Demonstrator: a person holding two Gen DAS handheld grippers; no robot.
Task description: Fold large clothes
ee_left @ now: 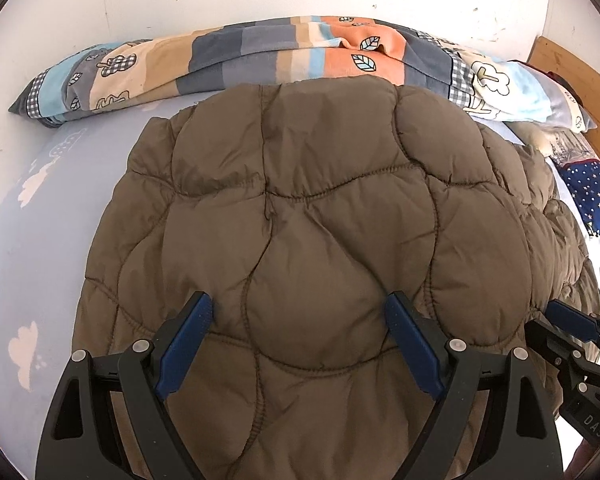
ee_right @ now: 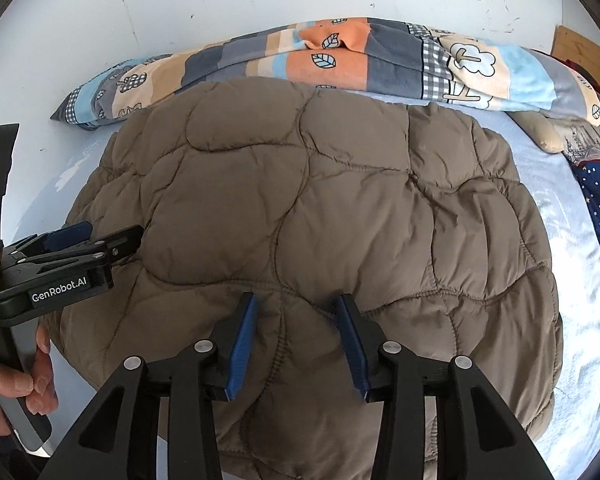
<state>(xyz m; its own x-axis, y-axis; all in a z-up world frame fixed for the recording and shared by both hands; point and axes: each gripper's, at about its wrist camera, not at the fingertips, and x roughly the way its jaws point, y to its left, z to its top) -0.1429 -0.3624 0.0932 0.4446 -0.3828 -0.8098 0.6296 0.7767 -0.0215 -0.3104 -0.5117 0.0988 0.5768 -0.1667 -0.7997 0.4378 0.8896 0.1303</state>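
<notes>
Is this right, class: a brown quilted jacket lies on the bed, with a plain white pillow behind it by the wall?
Not quite. The jacket lies on the bed, but the pillow behind is patchwork-patterned, orange, blue and grey, as both wrist views show.

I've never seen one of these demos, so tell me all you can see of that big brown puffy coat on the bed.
The brown quilted coat looks like padded, slightly shiny fabric, stitched in curved seams into puffy cells. It lies folded in a thick rounded bundle on the pale blue sheet, its far edge by the patchwork pillow. The left gripper and right gripper stand open over its near part, gripping nothing.
</notes>
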